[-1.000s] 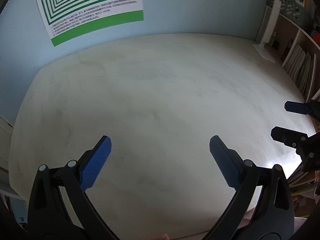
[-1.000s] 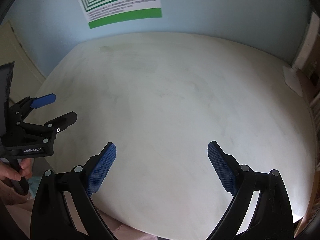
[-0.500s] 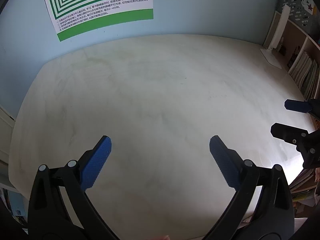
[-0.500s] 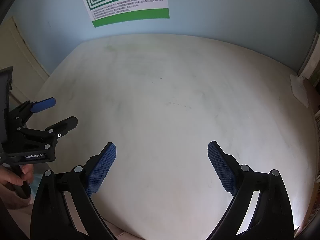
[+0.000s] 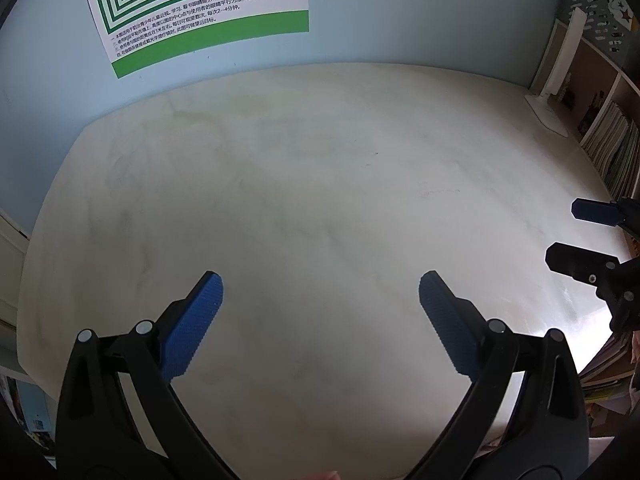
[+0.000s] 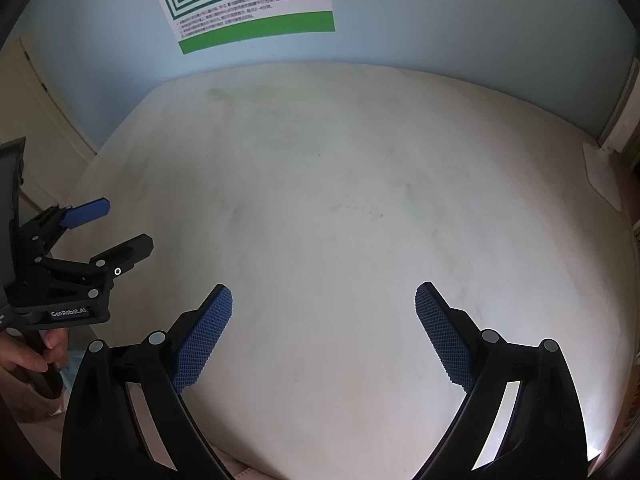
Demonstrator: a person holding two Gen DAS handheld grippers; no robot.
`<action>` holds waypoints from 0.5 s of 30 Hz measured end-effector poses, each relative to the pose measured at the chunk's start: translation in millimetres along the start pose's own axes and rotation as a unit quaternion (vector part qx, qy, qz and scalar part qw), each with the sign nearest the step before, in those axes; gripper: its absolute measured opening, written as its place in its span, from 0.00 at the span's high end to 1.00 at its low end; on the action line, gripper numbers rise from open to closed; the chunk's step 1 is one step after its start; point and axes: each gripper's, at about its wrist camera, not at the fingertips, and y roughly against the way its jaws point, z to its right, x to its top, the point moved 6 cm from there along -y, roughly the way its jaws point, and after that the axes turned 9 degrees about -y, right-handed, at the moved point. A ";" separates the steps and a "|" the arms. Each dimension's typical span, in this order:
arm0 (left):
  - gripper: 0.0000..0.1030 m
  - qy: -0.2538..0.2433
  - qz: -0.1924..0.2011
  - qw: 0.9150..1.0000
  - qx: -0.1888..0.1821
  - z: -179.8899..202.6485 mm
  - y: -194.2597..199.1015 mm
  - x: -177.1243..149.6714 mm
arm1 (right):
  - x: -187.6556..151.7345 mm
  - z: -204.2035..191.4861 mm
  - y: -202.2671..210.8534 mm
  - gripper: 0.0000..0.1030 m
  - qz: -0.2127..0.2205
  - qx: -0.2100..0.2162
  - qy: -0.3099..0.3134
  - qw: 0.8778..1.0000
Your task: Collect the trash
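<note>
No trash shows in either view. My left gripper (image 5: 320, 284) is open and empty, held above the near part of a white marbled table (image 5: 304, 168). My right gripper (image 6: 323, 294) is open and empty above the same table (image 6: 340, 184). The right gripper also shows at the right edge of the left wrist view (image 5: 564, 232), jaws apart. The left gripper shows at the left edge of the right wrist view (image 6: 130, 226), jaws apart, with a hand on its handle.
A green-and-white striped poster (image 5: 200, 12) hangs on the pale blue wall behind the table. A white lamp base (image 5: 548, 114) stands at the table's far right corner. A bookshelf with books (image 5: 612, 152) lines the right side.
Both views have tilted up a little, so more of the poster and the wall shows. Both grippers stay open and empty.
</note>
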 end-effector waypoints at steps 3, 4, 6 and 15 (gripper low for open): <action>0.07 0.001 -0.003 1.000 -0.002 -1.4 -1.6 -1.0 | 0.0 0.1 0.0 0.11 0.000 -0.001 -0.002 1.000; 0.07 0.000 -0.004 1.000 -0.001 -1.8 -1.9 -1.2 | 0.7 0.6 -0.1 0.11 0.000 -0.002 -0.003 1.000; 0.07 -0.002 -0.005 1.000 -0.001 -1.9 -2.7 -0.5 | 0.4 0.6 -0.1 0.11 -0.001 -0.003 -0.004 1.000; 0.07 -0.003 -0.007 1.000 -0.004 -3.8 -3.9 0.9 | 1.8 1.4 0.8 0.11 -0.001 -0.002 -0.008 1.000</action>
